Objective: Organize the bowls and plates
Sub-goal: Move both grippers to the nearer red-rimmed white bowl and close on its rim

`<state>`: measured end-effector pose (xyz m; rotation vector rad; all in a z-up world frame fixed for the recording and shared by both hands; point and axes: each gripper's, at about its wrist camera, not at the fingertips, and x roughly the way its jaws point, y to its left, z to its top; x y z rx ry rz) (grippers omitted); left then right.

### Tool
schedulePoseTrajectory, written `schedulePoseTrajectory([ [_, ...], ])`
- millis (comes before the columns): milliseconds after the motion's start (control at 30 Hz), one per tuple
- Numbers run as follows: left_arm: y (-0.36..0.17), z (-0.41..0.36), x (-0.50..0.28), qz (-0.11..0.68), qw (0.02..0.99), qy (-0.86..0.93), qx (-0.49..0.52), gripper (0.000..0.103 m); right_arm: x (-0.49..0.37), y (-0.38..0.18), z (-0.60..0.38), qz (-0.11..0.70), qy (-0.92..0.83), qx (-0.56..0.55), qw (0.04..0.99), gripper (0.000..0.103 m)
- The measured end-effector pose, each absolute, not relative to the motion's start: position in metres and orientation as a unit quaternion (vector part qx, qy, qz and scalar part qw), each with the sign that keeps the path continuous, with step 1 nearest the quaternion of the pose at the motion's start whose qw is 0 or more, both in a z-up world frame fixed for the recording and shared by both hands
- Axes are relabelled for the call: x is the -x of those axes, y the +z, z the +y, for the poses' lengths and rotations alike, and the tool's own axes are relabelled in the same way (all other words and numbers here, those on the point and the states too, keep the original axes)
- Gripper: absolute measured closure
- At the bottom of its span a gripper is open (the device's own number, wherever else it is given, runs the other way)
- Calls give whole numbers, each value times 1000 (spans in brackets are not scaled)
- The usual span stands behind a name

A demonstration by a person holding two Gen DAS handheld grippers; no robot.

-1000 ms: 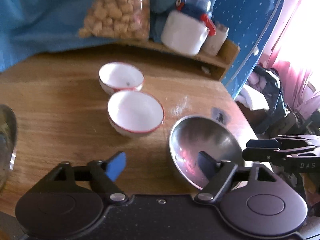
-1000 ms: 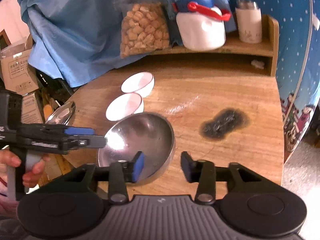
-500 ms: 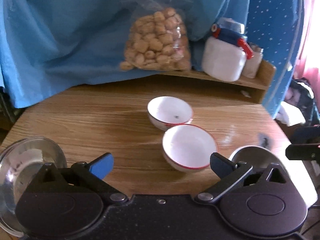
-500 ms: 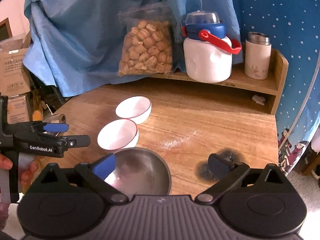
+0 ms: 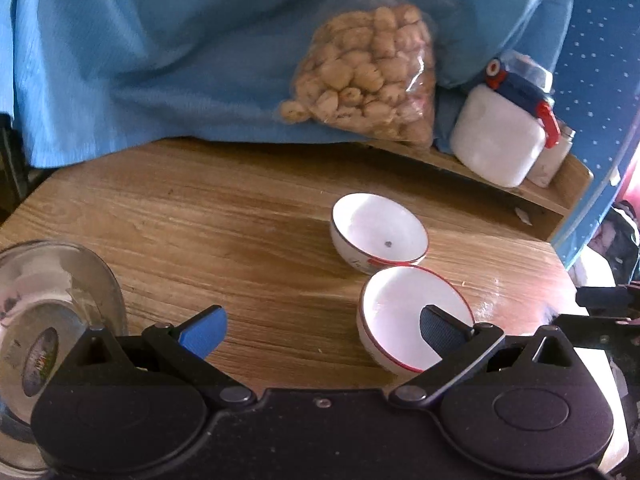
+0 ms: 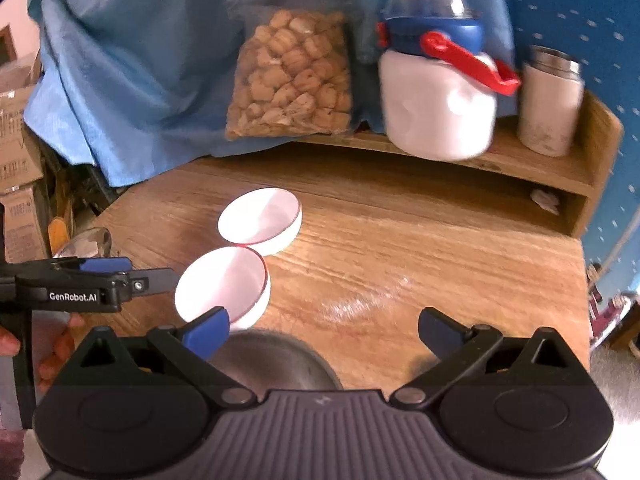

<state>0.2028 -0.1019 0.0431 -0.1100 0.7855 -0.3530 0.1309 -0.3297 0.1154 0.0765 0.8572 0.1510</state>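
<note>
Right, both sets of tongs are spread wide with nothing between them. The left tongs hover over bare wood on the counter, with the near white bowl sitting just under the right-hand finger. The right tongs hang over the counter too, and the steel bowl pokes out just below them, released and resting on the wood.

So where does the job stand? Nothing looks stacked yet. The two red-rimmed white bowls sit rim to rim in the middle, the far white bowl just behind the near one. The steel bowl stands on its own near the front edge, and a second shiny bowl waits at the far left edge, well apart from the rest. Four pieces, all single, as far as these views show; no plates in sight.

Judging by that, the sorting is barely under way: the white pair wants nesting, and likely the metal pair too.
</note>
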Motion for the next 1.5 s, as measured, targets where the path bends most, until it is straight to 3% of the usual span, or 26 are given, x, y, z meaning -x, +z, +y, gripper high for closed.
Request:
schedulePoseTrajectory([
  [367, 21, -103, -216, 402, 891, -188, 93, 2, -162, 94, -293, 392, 94, 89, 911, 2],
  [533, 17, -105, -218, 397, 890, -204, 91, 18, -166, 88, -287, 394, 97, 100, 908, 21],
  [667, 16, -105, -217, 391, 892, -211, 87, 31, -170, 84, -287, 406, 114, 88, 902, 30],
  [800, 15, -107, -216, 392, 890, -218, 86, 52, -174, 81, -285, 416, 135, 81, 895, 49],
  [967, 14, -107, -214, 389, 891, -217, 89, 57, -181, 77, -286, 438, 155, 44, 885, 65],
  [1067, 14, -108, -214, 389, 888, -225, 98, 64, -186, 74, -289, 451, 164, 17, 877, 73],
  [1133, 12, -108, -215, 390, 883, -237, 109, 74, -189, 72, -290, 461, 173, -3, 871, 83],
  [1200, 11, -108, -216, 393, 877, -248, 121, 80, -194, 69, -289, 471, 179, -21, 864, 86],
  [1500, 7, -106, -216, 391, 876, -240, 149, 83, -200, 67, -284, 483, 161, -34, 860, 90],
])
